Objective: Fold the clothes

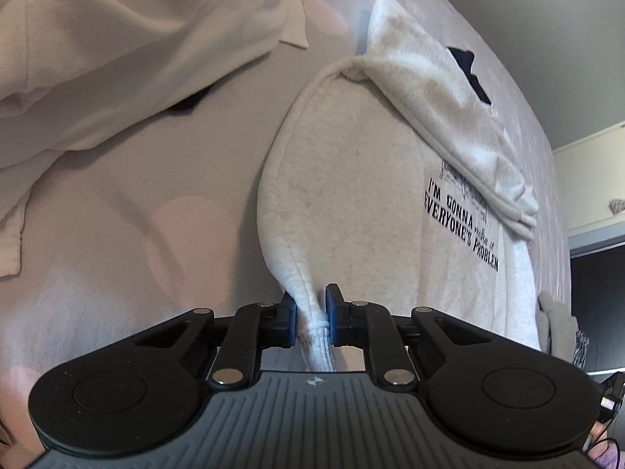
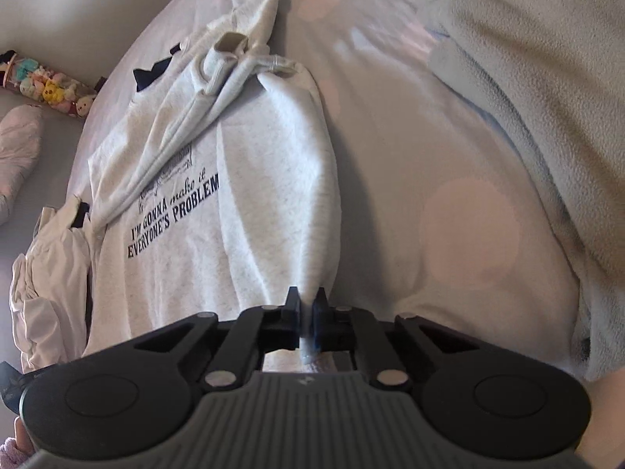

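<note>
**Ana:** Left wrist view first: the left gripper has its tongs pinching the ribbed hem of the grey sweatshirt, right at 6 o'clock. And yours?

**Ben:** Same story. The right gripper is clamped on a thin bit of the sweatshirt's edge, also at 6 o'clock. The garment runs away from both grippers toward 12 o'clock, lying on the pale bedspread.

**Ana:** How far along, would you say?

**Ben:** Midway, I judge. One side panel looks already turned in over the front, half covering the printed slogan, and a sleeve lies diagonally across the chest. The bottom-to-top fold is not yet done.

**Ana:** Anything crowding it?

**Ben:** A white garment touches the sweatshirt's edge at 9 o'clock. A fleece blanket sits at 2 o'clock, apart from it.

**Ana:** On my side a cream garment is heaped at 10 o'clock, near the collar end. That could snag a long fold.
</note>
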Available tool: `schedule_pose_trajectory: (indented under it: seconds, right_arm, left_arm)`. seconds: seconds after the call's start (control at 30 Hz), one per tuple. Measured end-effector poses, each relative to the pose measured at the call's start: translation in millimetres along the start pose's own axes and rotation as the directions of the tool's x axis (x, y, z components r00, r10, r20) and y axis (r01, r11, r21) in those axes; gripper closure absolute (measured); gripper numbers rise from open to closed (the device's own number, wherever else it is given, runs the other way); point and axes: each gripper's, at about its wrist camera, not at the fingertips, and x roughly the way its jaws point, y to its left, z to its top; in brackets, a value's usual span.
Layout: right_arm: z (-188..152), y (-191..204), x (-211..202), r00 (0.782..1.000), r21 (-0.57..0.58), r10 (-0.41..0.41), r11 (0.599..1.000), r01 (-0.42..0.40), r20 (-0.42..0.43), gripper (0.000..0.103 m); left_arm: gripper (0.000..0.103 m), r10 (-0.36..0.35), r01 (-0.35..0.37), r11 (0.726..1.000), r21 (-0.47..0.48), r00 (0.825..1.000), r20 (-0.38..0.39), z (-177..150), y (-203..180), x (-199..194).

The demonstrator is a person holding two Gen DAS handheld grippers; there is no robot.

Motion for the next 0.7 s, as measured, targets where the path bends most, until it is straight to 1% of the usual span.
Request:
schedule_pose_trajectory:
  seconds: [0.13, 0.23, 0.3, 0.37, 0.47, 0.5, 0.57, 0.6, 0.63, 0.7]
  right_arm:
    - [6, 0, -11, 0.995, -0.008, -0.001, 1.0, 0.001, 0.101, 0.096]
    - [8, -2, -11, 0.986, 0.001, 0.016, 1.0, -0.017, 0.163, 0.097]
    - [10, -5, -10, 0.977, 0.02, 0.035, 0.999, -0.04, 0.208, 0.097]
    - [14, -11, -8, 0.961, 0.048, 0.07, 0.995, -0.086, 0.269, 0.097]
    - [15, -15, -7, 0.922, 0.04, 0.125, 0.988, -0.15, 0.366, 0.097]
    - [16, -15, -6, 0.911, 0.035, 0.127, 0.988, -0.153, 0.391, 0.097]
    - [18, -13, 0, 0.896, 0.024, 0.114, 0.99, -0.138, 0.429, 0.097]
    - [20, -13, 5, 0.894, 0.024, 0.103, 0.992, -0.126, 0.436, 0.097]
    - [22, -16, 10, 0.898, 0.035, 0.093, 0.992, -0.119, 0.43, 0.097]
    - [28, -24, 21, 0.91, 0.063, 0.079, 0.991, -0.114, 0.406, 0.097]
  left_arm:
    - [0.091, -0.021, 0.026, 0.998, -0.049, 0.996, 0.089, 7, 7, -6]
    - [0.091, -0.039, 0.051, 0.996, -0.078, 0.988, 0.152, 13, 10, -7]
    - [0.092, -0.041, 0.057, 0.995, -0.079, 0.98, 0.192, 16, 12, -8]
    - [0.092, -0.046, 0.06, 0.997, -0.051, 0.97, 0.238, 20, 9, -9]
    - [0.092, -0.04, 0.03, 0.999, 0.036, 0.946, 0.32, 25, -1, -12]
    - [0.095, -0.024, 0.002, 0.998, 0.063, 0.938, 0.345, 27, -4, -13]
    - [0.103, 0.008, -0.056, 0.992, 0.111, 0.919, 0.393, 30, -11, -14]
    - [0.103, 0.045, -0.091, 0.991, 0.1, 0.919, 0.392, 34, -10, -10]
    - [0.103, 0.079, -0.123, 0.988, 0.089, 0.918, 0.389, 37, -9, -5]
    - [0.103, 0.091, -0.129, 0.988, 0.085, 0.931, 0.354, 41, -4, 6]
